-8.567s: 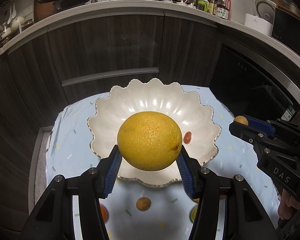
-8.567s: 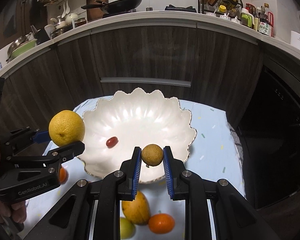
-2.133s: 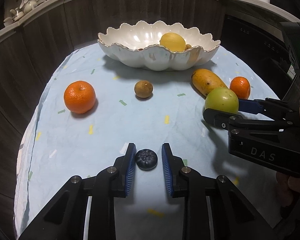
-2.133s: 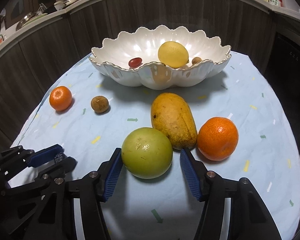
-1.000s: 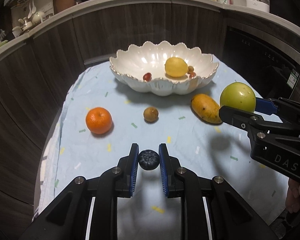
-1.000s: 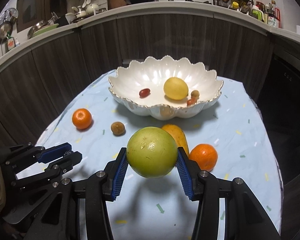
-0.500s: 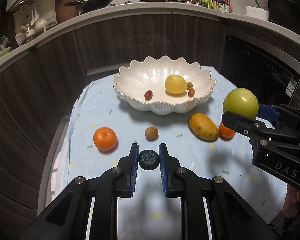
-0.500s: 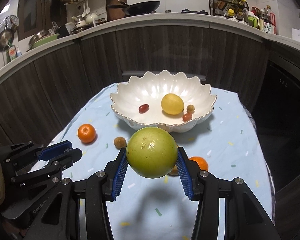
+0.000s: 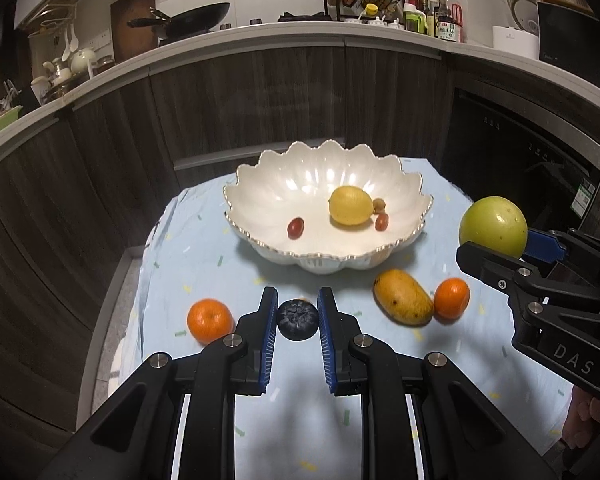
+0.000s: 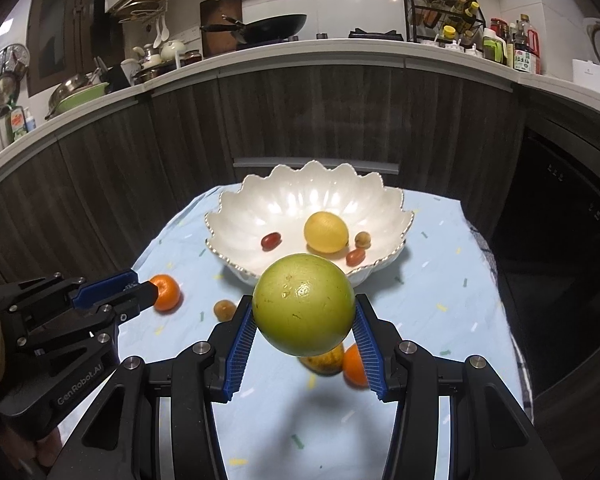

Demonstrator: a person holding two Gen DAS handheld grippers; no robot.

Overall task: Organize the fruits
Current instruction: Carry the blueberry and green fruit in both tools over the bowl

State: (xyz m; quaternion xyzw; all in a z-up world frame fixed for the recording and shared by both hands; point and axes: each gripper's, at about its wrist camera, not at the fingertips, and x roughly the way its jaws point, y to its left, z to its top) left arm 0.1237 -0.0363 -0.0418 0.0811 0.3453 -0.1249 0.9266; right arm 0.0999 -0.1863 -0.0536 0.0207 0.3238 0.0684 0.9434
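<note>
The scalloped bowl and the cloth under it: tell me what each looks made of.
Scalloped bowl: likely glazed ceramic or porcelain. It is white and glossy, with bright highlights inside and a thin metallic-looking line along the wavy rim. Plastic cannot be ruled out.

Cloth: woven fabric, matte pale blue with small coloured flecks. It shows soft wrinkles and drapes over the table edge.

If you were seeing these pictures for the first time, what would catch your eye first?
Most striking is the big green fruit clamped in the right hand-held gripper, raised in front of the scalloped white bowl. Next, the small dark blueberry pinched in the left hand-held gripper. In the bowl, a yellow lemon glows among small fruits.
</note>
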